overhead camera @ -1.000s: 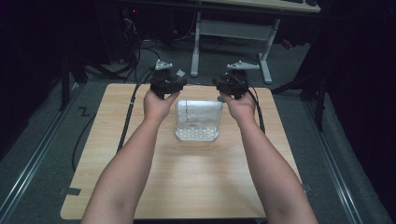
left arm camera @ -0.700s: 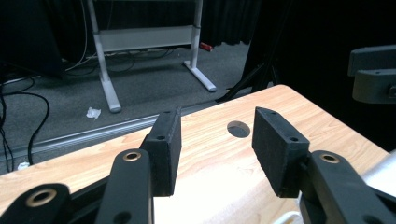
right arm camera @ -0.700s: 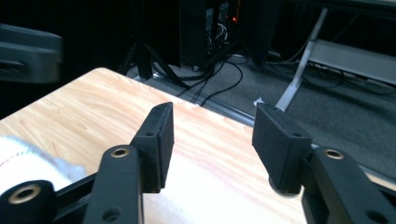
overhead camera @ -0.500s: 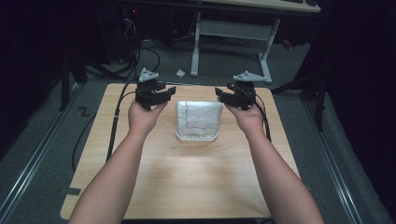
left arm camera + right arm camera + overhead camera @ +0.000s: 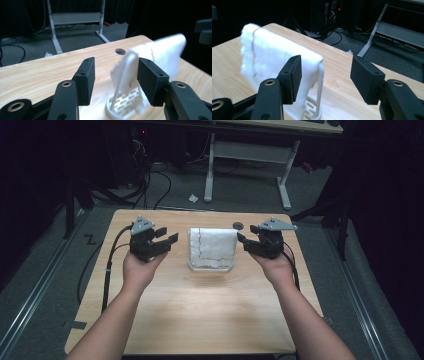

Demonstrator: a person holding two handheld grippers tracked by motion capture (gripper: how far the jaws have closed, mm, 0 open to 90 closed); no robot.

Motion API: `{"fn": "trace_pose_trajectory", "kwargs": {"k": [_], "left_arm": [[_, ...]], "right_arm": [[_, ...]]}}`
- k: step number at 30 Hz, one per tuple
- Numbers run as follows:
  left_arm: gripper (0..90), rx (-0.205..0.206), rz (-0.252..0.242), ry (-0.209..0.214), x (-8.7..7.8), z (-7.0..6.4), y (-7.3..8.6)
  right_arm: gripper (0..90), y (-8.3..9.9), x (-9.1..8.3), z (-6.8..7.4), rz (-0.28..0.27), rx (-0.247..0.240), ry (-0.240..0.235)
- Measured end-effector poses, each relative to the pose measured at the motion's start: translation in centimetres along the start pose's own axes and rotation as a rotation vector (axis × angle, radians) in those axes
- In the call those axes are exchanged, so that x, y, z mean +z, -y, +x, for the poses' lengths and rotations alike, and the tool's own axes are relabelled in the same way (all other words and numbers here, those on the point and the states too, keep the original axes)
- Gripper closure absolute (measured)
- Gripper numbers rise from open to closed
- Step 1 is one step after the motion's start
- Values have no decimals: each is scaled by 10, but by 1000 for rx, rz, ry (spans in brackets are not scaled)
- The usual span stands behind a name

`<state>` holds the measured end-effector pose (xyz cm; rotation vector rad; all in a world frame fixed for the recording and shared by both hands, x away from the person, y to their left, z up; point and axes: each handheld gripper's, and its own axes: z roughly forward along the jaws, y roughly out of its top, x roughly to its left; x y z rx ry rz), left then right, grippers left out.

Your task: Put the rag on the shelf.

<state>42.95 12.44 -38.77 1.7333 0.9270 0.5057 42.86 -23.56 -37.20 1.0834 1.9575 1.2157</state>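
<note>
1. At the near edge of the wooden table (image 5: 200,320), a person's two forearms reach forward from the bottom of the high view, one hand on each side of the tabletop.
2. The left hand (image 5: 137,270) holds up the left gripper (image 5: 166,238), jaws parted with nothing between them, a black cable (image 5: 107,275) trailing back along the table.
3. The right hand (image 5: 277,267) holds up the right gripper (image 5: 243,241), jaws likewise spread wide and empty, a grey three-cornered plate on top.
4. Between the two grippers, and apart from both, a white cloth (image 5: 212,247) with a thin red line of stitching hangs draped over a white plastic rack (image 5: 210,266) standing mid-table.
5. In the left gripper view, the rack's slotted round base (image 5: 123,102) and upright frame appear between the jaws but farther off, the cloth (image 5: 167,51) blurred beyond.
6. In the right gripper view, the draped cloth (image 5: 274,57) sits behind the left-hand jaw, the rack's upright post (image 5: 320,85) at its edge.
7. Past the cloth, a small round hole (image 5: 238,225) marks the tabletop near its far edge.
8. Beyond the table, a white-legged desk frame (image 5: 250,165) stands on grey floor amid loose cables.
</note>
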Motion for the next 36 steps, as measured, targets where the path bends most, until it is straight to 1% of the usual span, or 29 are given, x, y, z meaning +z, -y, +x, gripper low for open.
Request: {"fn": "trace_pose_trajectory", "kwargs": {"k": [1,2,3,5,7,8,9,10,12,14,15,16,17,18,19,20,21,22,23,24,25,26,27,28,29,31,32,34,36], "left_arm": [[485,2,5,7,-3,-2,6],[483,1,12,12,-5,-3,13],[482,-1,14,17,-8,-5,20],[482,-15,26,37,-11,-7,36],[483,-41,58,73,-12,-8,53],[482,-47,78,80,-11,-9,63],[482,-48,95,84,-10,-10,70],[482,-40,122,82,-9,-12,82],[476,-11,167,70,-8,-16,101],[451,22,195,42,-9,-19,116],[442,12,204,42,-11,-19,123],[434,-15,222,54,-13,-19,132],[426,-22,229,59,-14,-20,138],[425,-24,234,68,-18,-23,148],[420,-23,236,70,-20,-26,154],[425,-30,246,70,-22,-30,162],[449,-36,291,82,-20,-36,167],[447,-19,304,97,-18,-40,166],[434,23,295,115,-17,-45,163],[421,55,286,119,-16,-47,161],[421,74,280,112,-13,-50,159],[421,61,282,117,-11,-51,159],[421,44,291,134,-8,-51,160],[418,35,304,149,-7,-52,161],[415,55,319,153,-5,-54,161],[409,87,329,145,-4,-57,163],[409,92,333,146,-3,-57,163],[404,79,335,151,-2,-56,163],[397,65,325,158,-2,-54,162]], "right_arm": [[421,4,-4,2,-3,-5,-8],[416,6,-6,4,6,-8,-17],[418,9,-9,7,1,-19,-18],[411,17,-13,11,4,-31,-27],[410,26,-16,17,5,-52,-35],[401,32,-18,20,9,-59,-43],[398,39,-20,23,-2,-69,-47],[394,44,-21,26,-4,-75,-49],[377,61,-21,34,9,-73,-68],[367,78,-20,41,28,-70,-82],[363,87,-18,44,36,-66,-89],[356,97,-16,47,49,-63,-95],[356,110,-13,50,65,-59,-93],[353,118,-12,51,77,-51,-90],[339,131,-10,54,103,-45,-86],[330,139,-10,56,117,-43,-79],[338,150,-12,59,125,-49,-58],[397,165,-20,63,108,-62,-23],[383,169,-23,65,120,-78,-28],[350,168,-27,66,137,-99,-40],[374,169,-30,66,132,-109,-22],[382,173,-34,64,122,-92,-15],[372,176,-33,61,142,-56,-28],[369,179,-30,59,173,-41,-39],[366,181,-27,58,188,-41,-42],[362,181,-24,58,197,-59,-35],[360,181,-23,57,198,-63,-35],[359,182,-23,55,201,-49,-34],[346,185,-24,53,202,-30,-38]]}}
